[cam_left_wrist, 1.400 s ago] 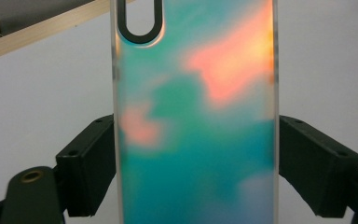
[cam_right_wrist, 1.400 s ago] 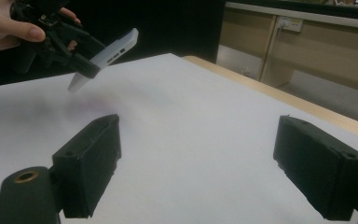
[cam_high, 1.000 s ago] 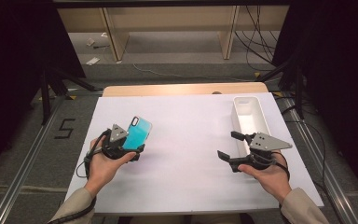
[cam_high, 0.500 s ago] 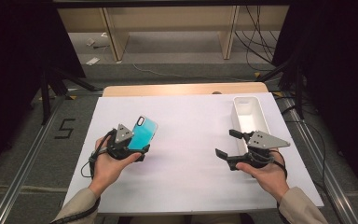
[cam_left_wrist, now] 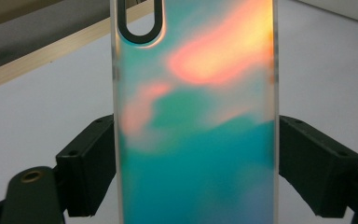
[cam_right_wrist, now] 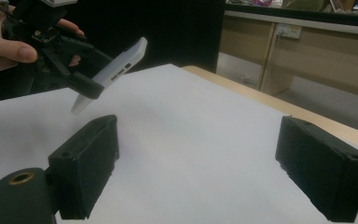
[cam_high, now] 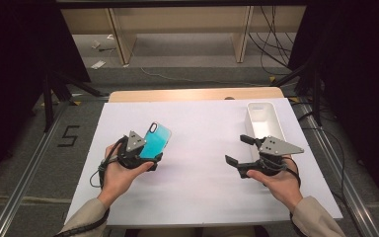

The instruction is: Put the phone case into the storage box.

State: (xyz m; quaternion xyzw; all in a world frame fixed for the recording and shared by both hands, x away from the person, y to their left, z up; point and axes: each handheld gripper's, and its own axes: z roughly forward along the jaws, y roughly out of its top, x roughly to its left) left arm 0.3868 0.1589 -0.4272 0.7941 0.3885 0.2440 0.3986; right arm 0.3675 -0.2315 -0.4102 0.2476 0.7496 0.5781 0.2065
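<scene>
- A teal iridescent phone case [cam_high: 154, 141] sits left of centre in the high view, lifted off the white table [cam_high: 202, 197], its long axis tilting toward the upper right.
- The left gripper [cam_high: 145, 157] pinches the case's lower end by its long edges.
- The right gripper [cam_high: 237, 149], jaws spread and empty, hovers well apart at right, near a white tray [cam_high: 262, 121].

Beyond the white table [cam_high: 202, 197] we list: wooden shelving [cam_high: 177, 24], grey floor [cam_high: 187, 69] with loose cables [cam_high: 276, 34], dark surroundings.
</scene>
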